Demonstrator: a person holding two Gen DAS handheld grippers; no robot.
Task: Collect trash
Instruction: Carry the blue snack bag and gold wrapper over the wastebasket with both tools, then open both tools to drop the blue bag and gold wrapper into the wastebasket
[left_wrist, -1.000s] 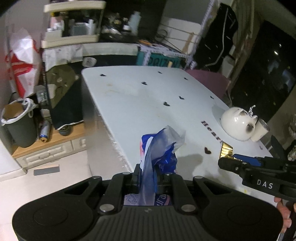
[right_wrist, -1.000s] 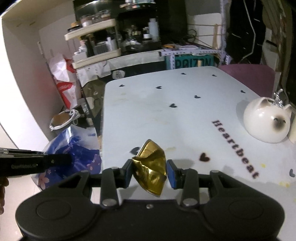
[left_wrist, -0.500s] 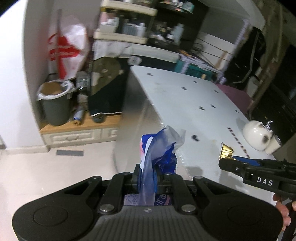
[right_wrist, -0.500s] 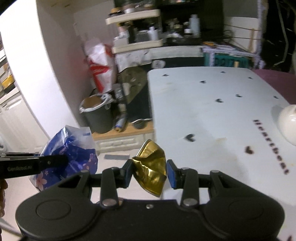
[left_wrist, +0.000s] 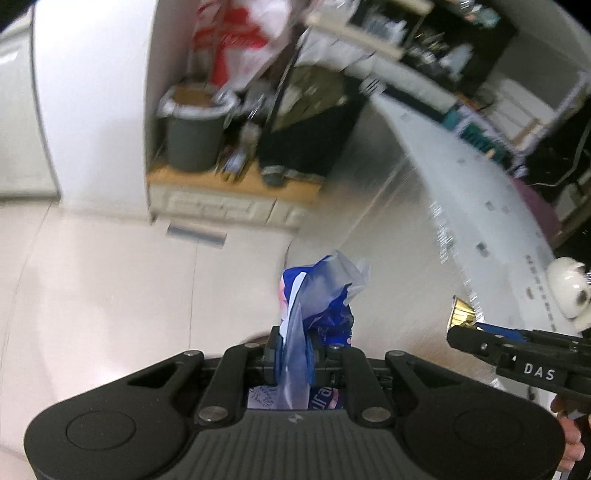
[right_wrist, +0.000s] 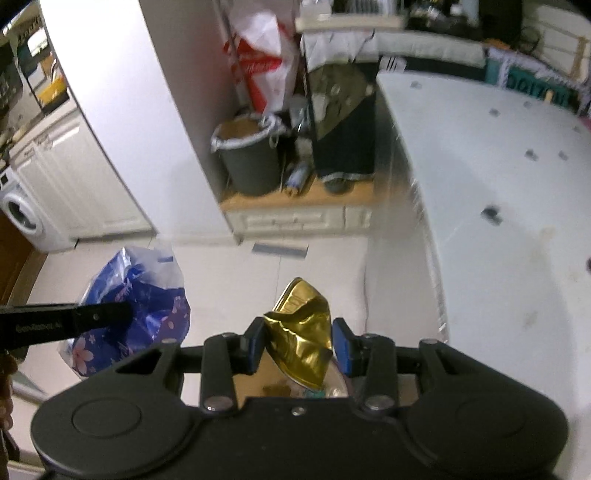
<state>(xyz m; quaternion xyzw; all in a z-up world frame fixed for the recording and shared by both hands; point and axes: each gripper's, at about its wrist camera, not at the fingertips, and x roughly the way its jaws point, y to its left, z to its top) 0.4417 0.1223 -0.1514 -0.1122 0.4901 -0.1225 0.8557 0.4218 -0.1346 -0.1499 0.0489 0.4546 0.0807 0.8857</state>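
- The white surface (right_wrist: 498, 184) sits off to the right, smooth with small dark marks (blurry, so can't say more).
- The grey bin (right_wrist: 249, 162), round and bag-lined, is ahead and above both claws, well apart; the right one looks nearer, I'd guess.
- Left claw (left_wrist: 295, 354) is clamped on a crinkly blue plastic bag (left_wrist: 317, 295).
- Right claw (right_wrist: 297, 341) pinches a crumpled gold foil wrapper (right_wrist: 301, 328).

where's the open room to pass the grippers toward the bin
The pale floor between the white wall and the table is bare up to the low wooden step. On that step it is crowded: the grey bin stands against the wall with bottles and a dark cabinet close beside it.
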